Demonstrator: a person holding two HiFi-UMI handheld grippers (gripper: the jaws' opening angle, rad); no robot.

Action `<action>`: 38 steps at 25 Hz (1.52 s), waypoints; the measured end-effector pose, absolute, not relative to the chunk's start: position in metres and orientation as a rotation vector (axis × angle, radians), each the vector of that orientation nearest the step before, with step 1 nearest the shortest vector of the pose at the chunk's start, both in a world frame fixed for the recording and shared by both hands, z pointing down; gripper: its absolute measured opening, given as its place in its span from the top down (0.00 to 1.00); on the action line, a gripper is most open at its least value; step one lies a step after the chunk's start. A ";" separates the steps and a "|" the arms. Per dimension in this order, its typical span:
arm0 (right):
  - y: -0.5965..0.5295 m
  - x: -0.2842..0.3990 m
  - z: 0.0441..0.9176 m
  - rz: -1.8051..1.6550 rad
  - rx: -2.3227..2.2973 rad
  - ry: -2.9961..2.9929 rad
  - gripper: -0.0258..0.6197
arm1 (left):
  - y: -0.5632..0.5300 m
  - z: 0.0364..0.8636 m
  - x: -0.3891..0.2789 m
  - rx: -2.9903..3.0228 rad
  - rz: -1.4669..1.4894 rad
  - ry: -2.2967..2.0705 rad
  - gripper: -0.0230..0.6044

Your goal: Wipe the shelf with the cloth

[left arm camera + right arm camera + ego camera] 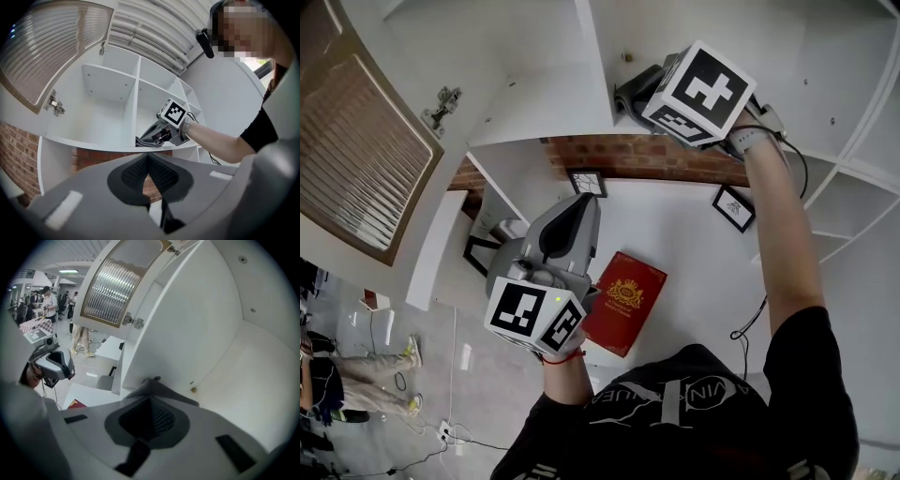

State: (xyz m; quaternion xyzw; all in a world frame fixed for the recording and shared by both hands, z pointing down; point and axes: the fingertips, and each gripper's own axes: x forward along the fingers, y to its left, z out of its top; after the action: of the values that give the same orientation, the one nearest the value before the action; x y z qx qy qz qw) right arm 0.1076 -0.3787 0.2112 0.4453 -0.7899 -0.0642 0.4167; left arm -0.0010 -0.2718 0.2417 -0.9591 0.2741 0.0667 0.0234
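A grey cloth lies on the white shelf next to the upright divider. My right gripper is shut on it and points down at the shelf. In the right gripper view the cloth sticks out past the closed jaws against the shelf board. From the left gripper view the cloth shows at the shelf's front edge under the right gripper. My left gripper hangs lower, in front of the cabinet, away from the shelf. Its jaws are shut with nothing between them.
A red book lies on the white counter below. Two small framed pictures lean against the brick wall. A ribbed glass cabinet door stands swung out at left, its hinge beside it. People stand in the room beyond.
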 end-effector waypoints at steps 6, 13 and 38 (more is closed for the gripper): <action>-0.369 0.121 0.211 -0.117 1.162 -1.983 0.95 | -0.267 0.237 0.004 -2.963 0.215 0.831 0.95; -0.343 0.166 0.212 -0.057 1.268 -1.920 0.95 | -0.258 0.236 0.031 -2.994 0.223 0.705 0.95; -0.224 0.350 0.210 0.110 1.737 -1.469 0.94 | -0.216 0.243 0.158 -3.141 0.280 0.110 0.95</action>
State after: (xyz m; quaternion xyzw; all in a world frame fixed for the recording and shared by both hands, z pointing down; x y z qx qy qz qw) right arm 0.3505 -0.2237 0.2105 0.6926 -0.5857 0.0437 0.4188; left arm 0.1580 -0.2162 0.2430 -0.9954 0.0349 0.0887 -0.0071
